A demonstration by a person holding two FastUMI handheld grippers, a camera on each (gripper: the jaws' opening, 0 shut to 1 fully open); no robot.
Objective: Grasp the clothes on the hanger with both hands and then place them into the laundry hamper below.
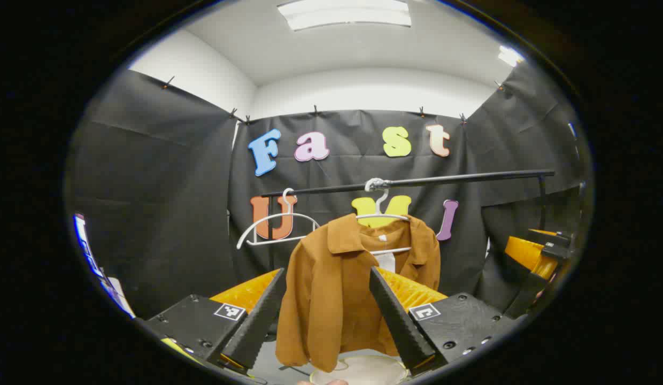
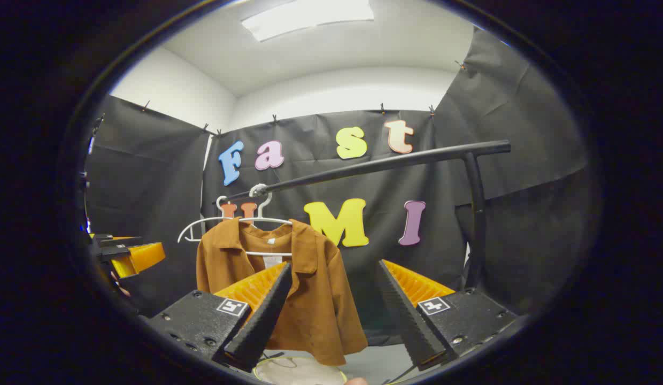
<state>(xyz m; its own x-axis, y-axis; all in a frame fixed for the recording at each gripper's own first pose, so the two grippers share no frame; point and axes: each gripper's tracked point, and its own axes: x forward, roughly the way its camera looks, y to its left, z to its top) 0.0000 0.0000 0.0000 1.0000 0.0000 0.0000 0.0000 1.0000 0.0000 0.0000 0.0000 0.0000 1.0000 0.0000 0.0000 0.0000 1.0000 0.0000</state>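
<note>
- Two grippers are up and neither touches anything: my left gripper has its jaws spread wide with the brown jacket framed between the fingers, and my right gripper is just as wide open, with the jacket's right-hand edge behind its left finger.
- Brown jacket hangs on a white hanger hooked over the black rail; a second, bare hanger sits further along the rail.
- Below the hem I see a pale round rim, which I take for the laundry hamper, almost straight under the jacket.
- For a good grasp I judge each hand should go in toward a shoulder, one per side, and close on cloth alone, not on the hanger wire.
- Left is lined up well; right looks offset and, I think, needs to swing toward the jacket first.
- Risk as I read it: pulling down before the collar clears the hanger could drag the hanger off the rail.
</note>
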